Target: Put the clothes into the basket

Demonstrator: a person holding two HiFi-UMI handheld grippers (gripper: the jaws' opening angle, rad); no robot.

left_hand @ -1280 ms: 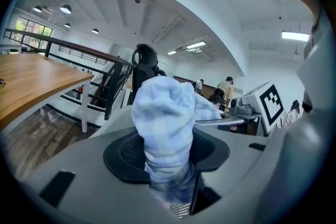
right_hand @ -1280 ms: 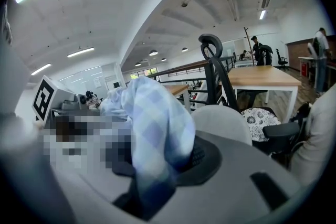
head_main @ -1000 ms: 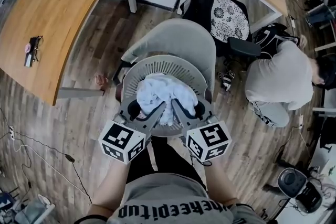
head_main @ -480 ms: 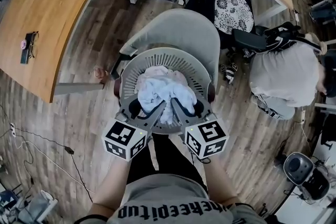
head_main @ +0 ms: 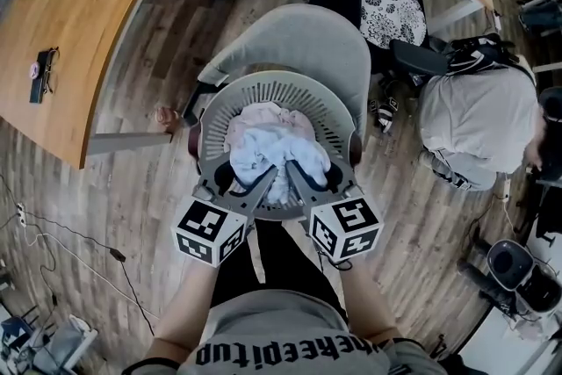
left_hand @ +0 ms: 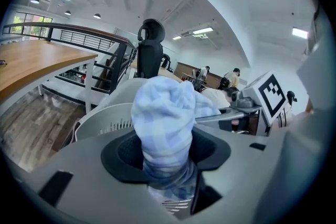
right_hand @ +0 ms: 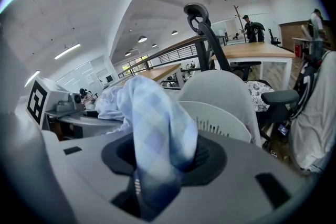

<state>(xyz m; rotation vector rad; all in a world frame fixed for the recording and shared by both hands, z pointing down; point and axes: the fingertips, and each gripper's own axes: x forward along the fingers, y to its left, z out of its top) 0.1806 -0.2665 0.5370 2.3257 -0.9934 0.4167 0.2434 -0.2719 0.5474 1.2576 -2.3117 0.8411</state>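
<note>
Left gripper [head_main: 246, 182] was clamped on a bunch of pale blue checked cloth [head_main: 283, 152]. Right gripper [head_main: 313, 180] pinched another fold of the same piece, and its jaws had just been opening with the fabric between them. Both hung low over the white slatted basket [head_main: 263, 85] on a grey chair [head_main: 307, 44] — the cloth sagged inside the rim, on top of a pinkish garment [head_main: 263, 114]. By the look of it, this piece was nearly delivered — only letting go and pulling clear remained.

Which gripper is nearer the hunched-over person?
Right. The right gripper is over the basket, on the side toward the hunched-over person; the left gripper over its far side. Both grippers' jaws have just been opening, checked cloth between them.
</note>
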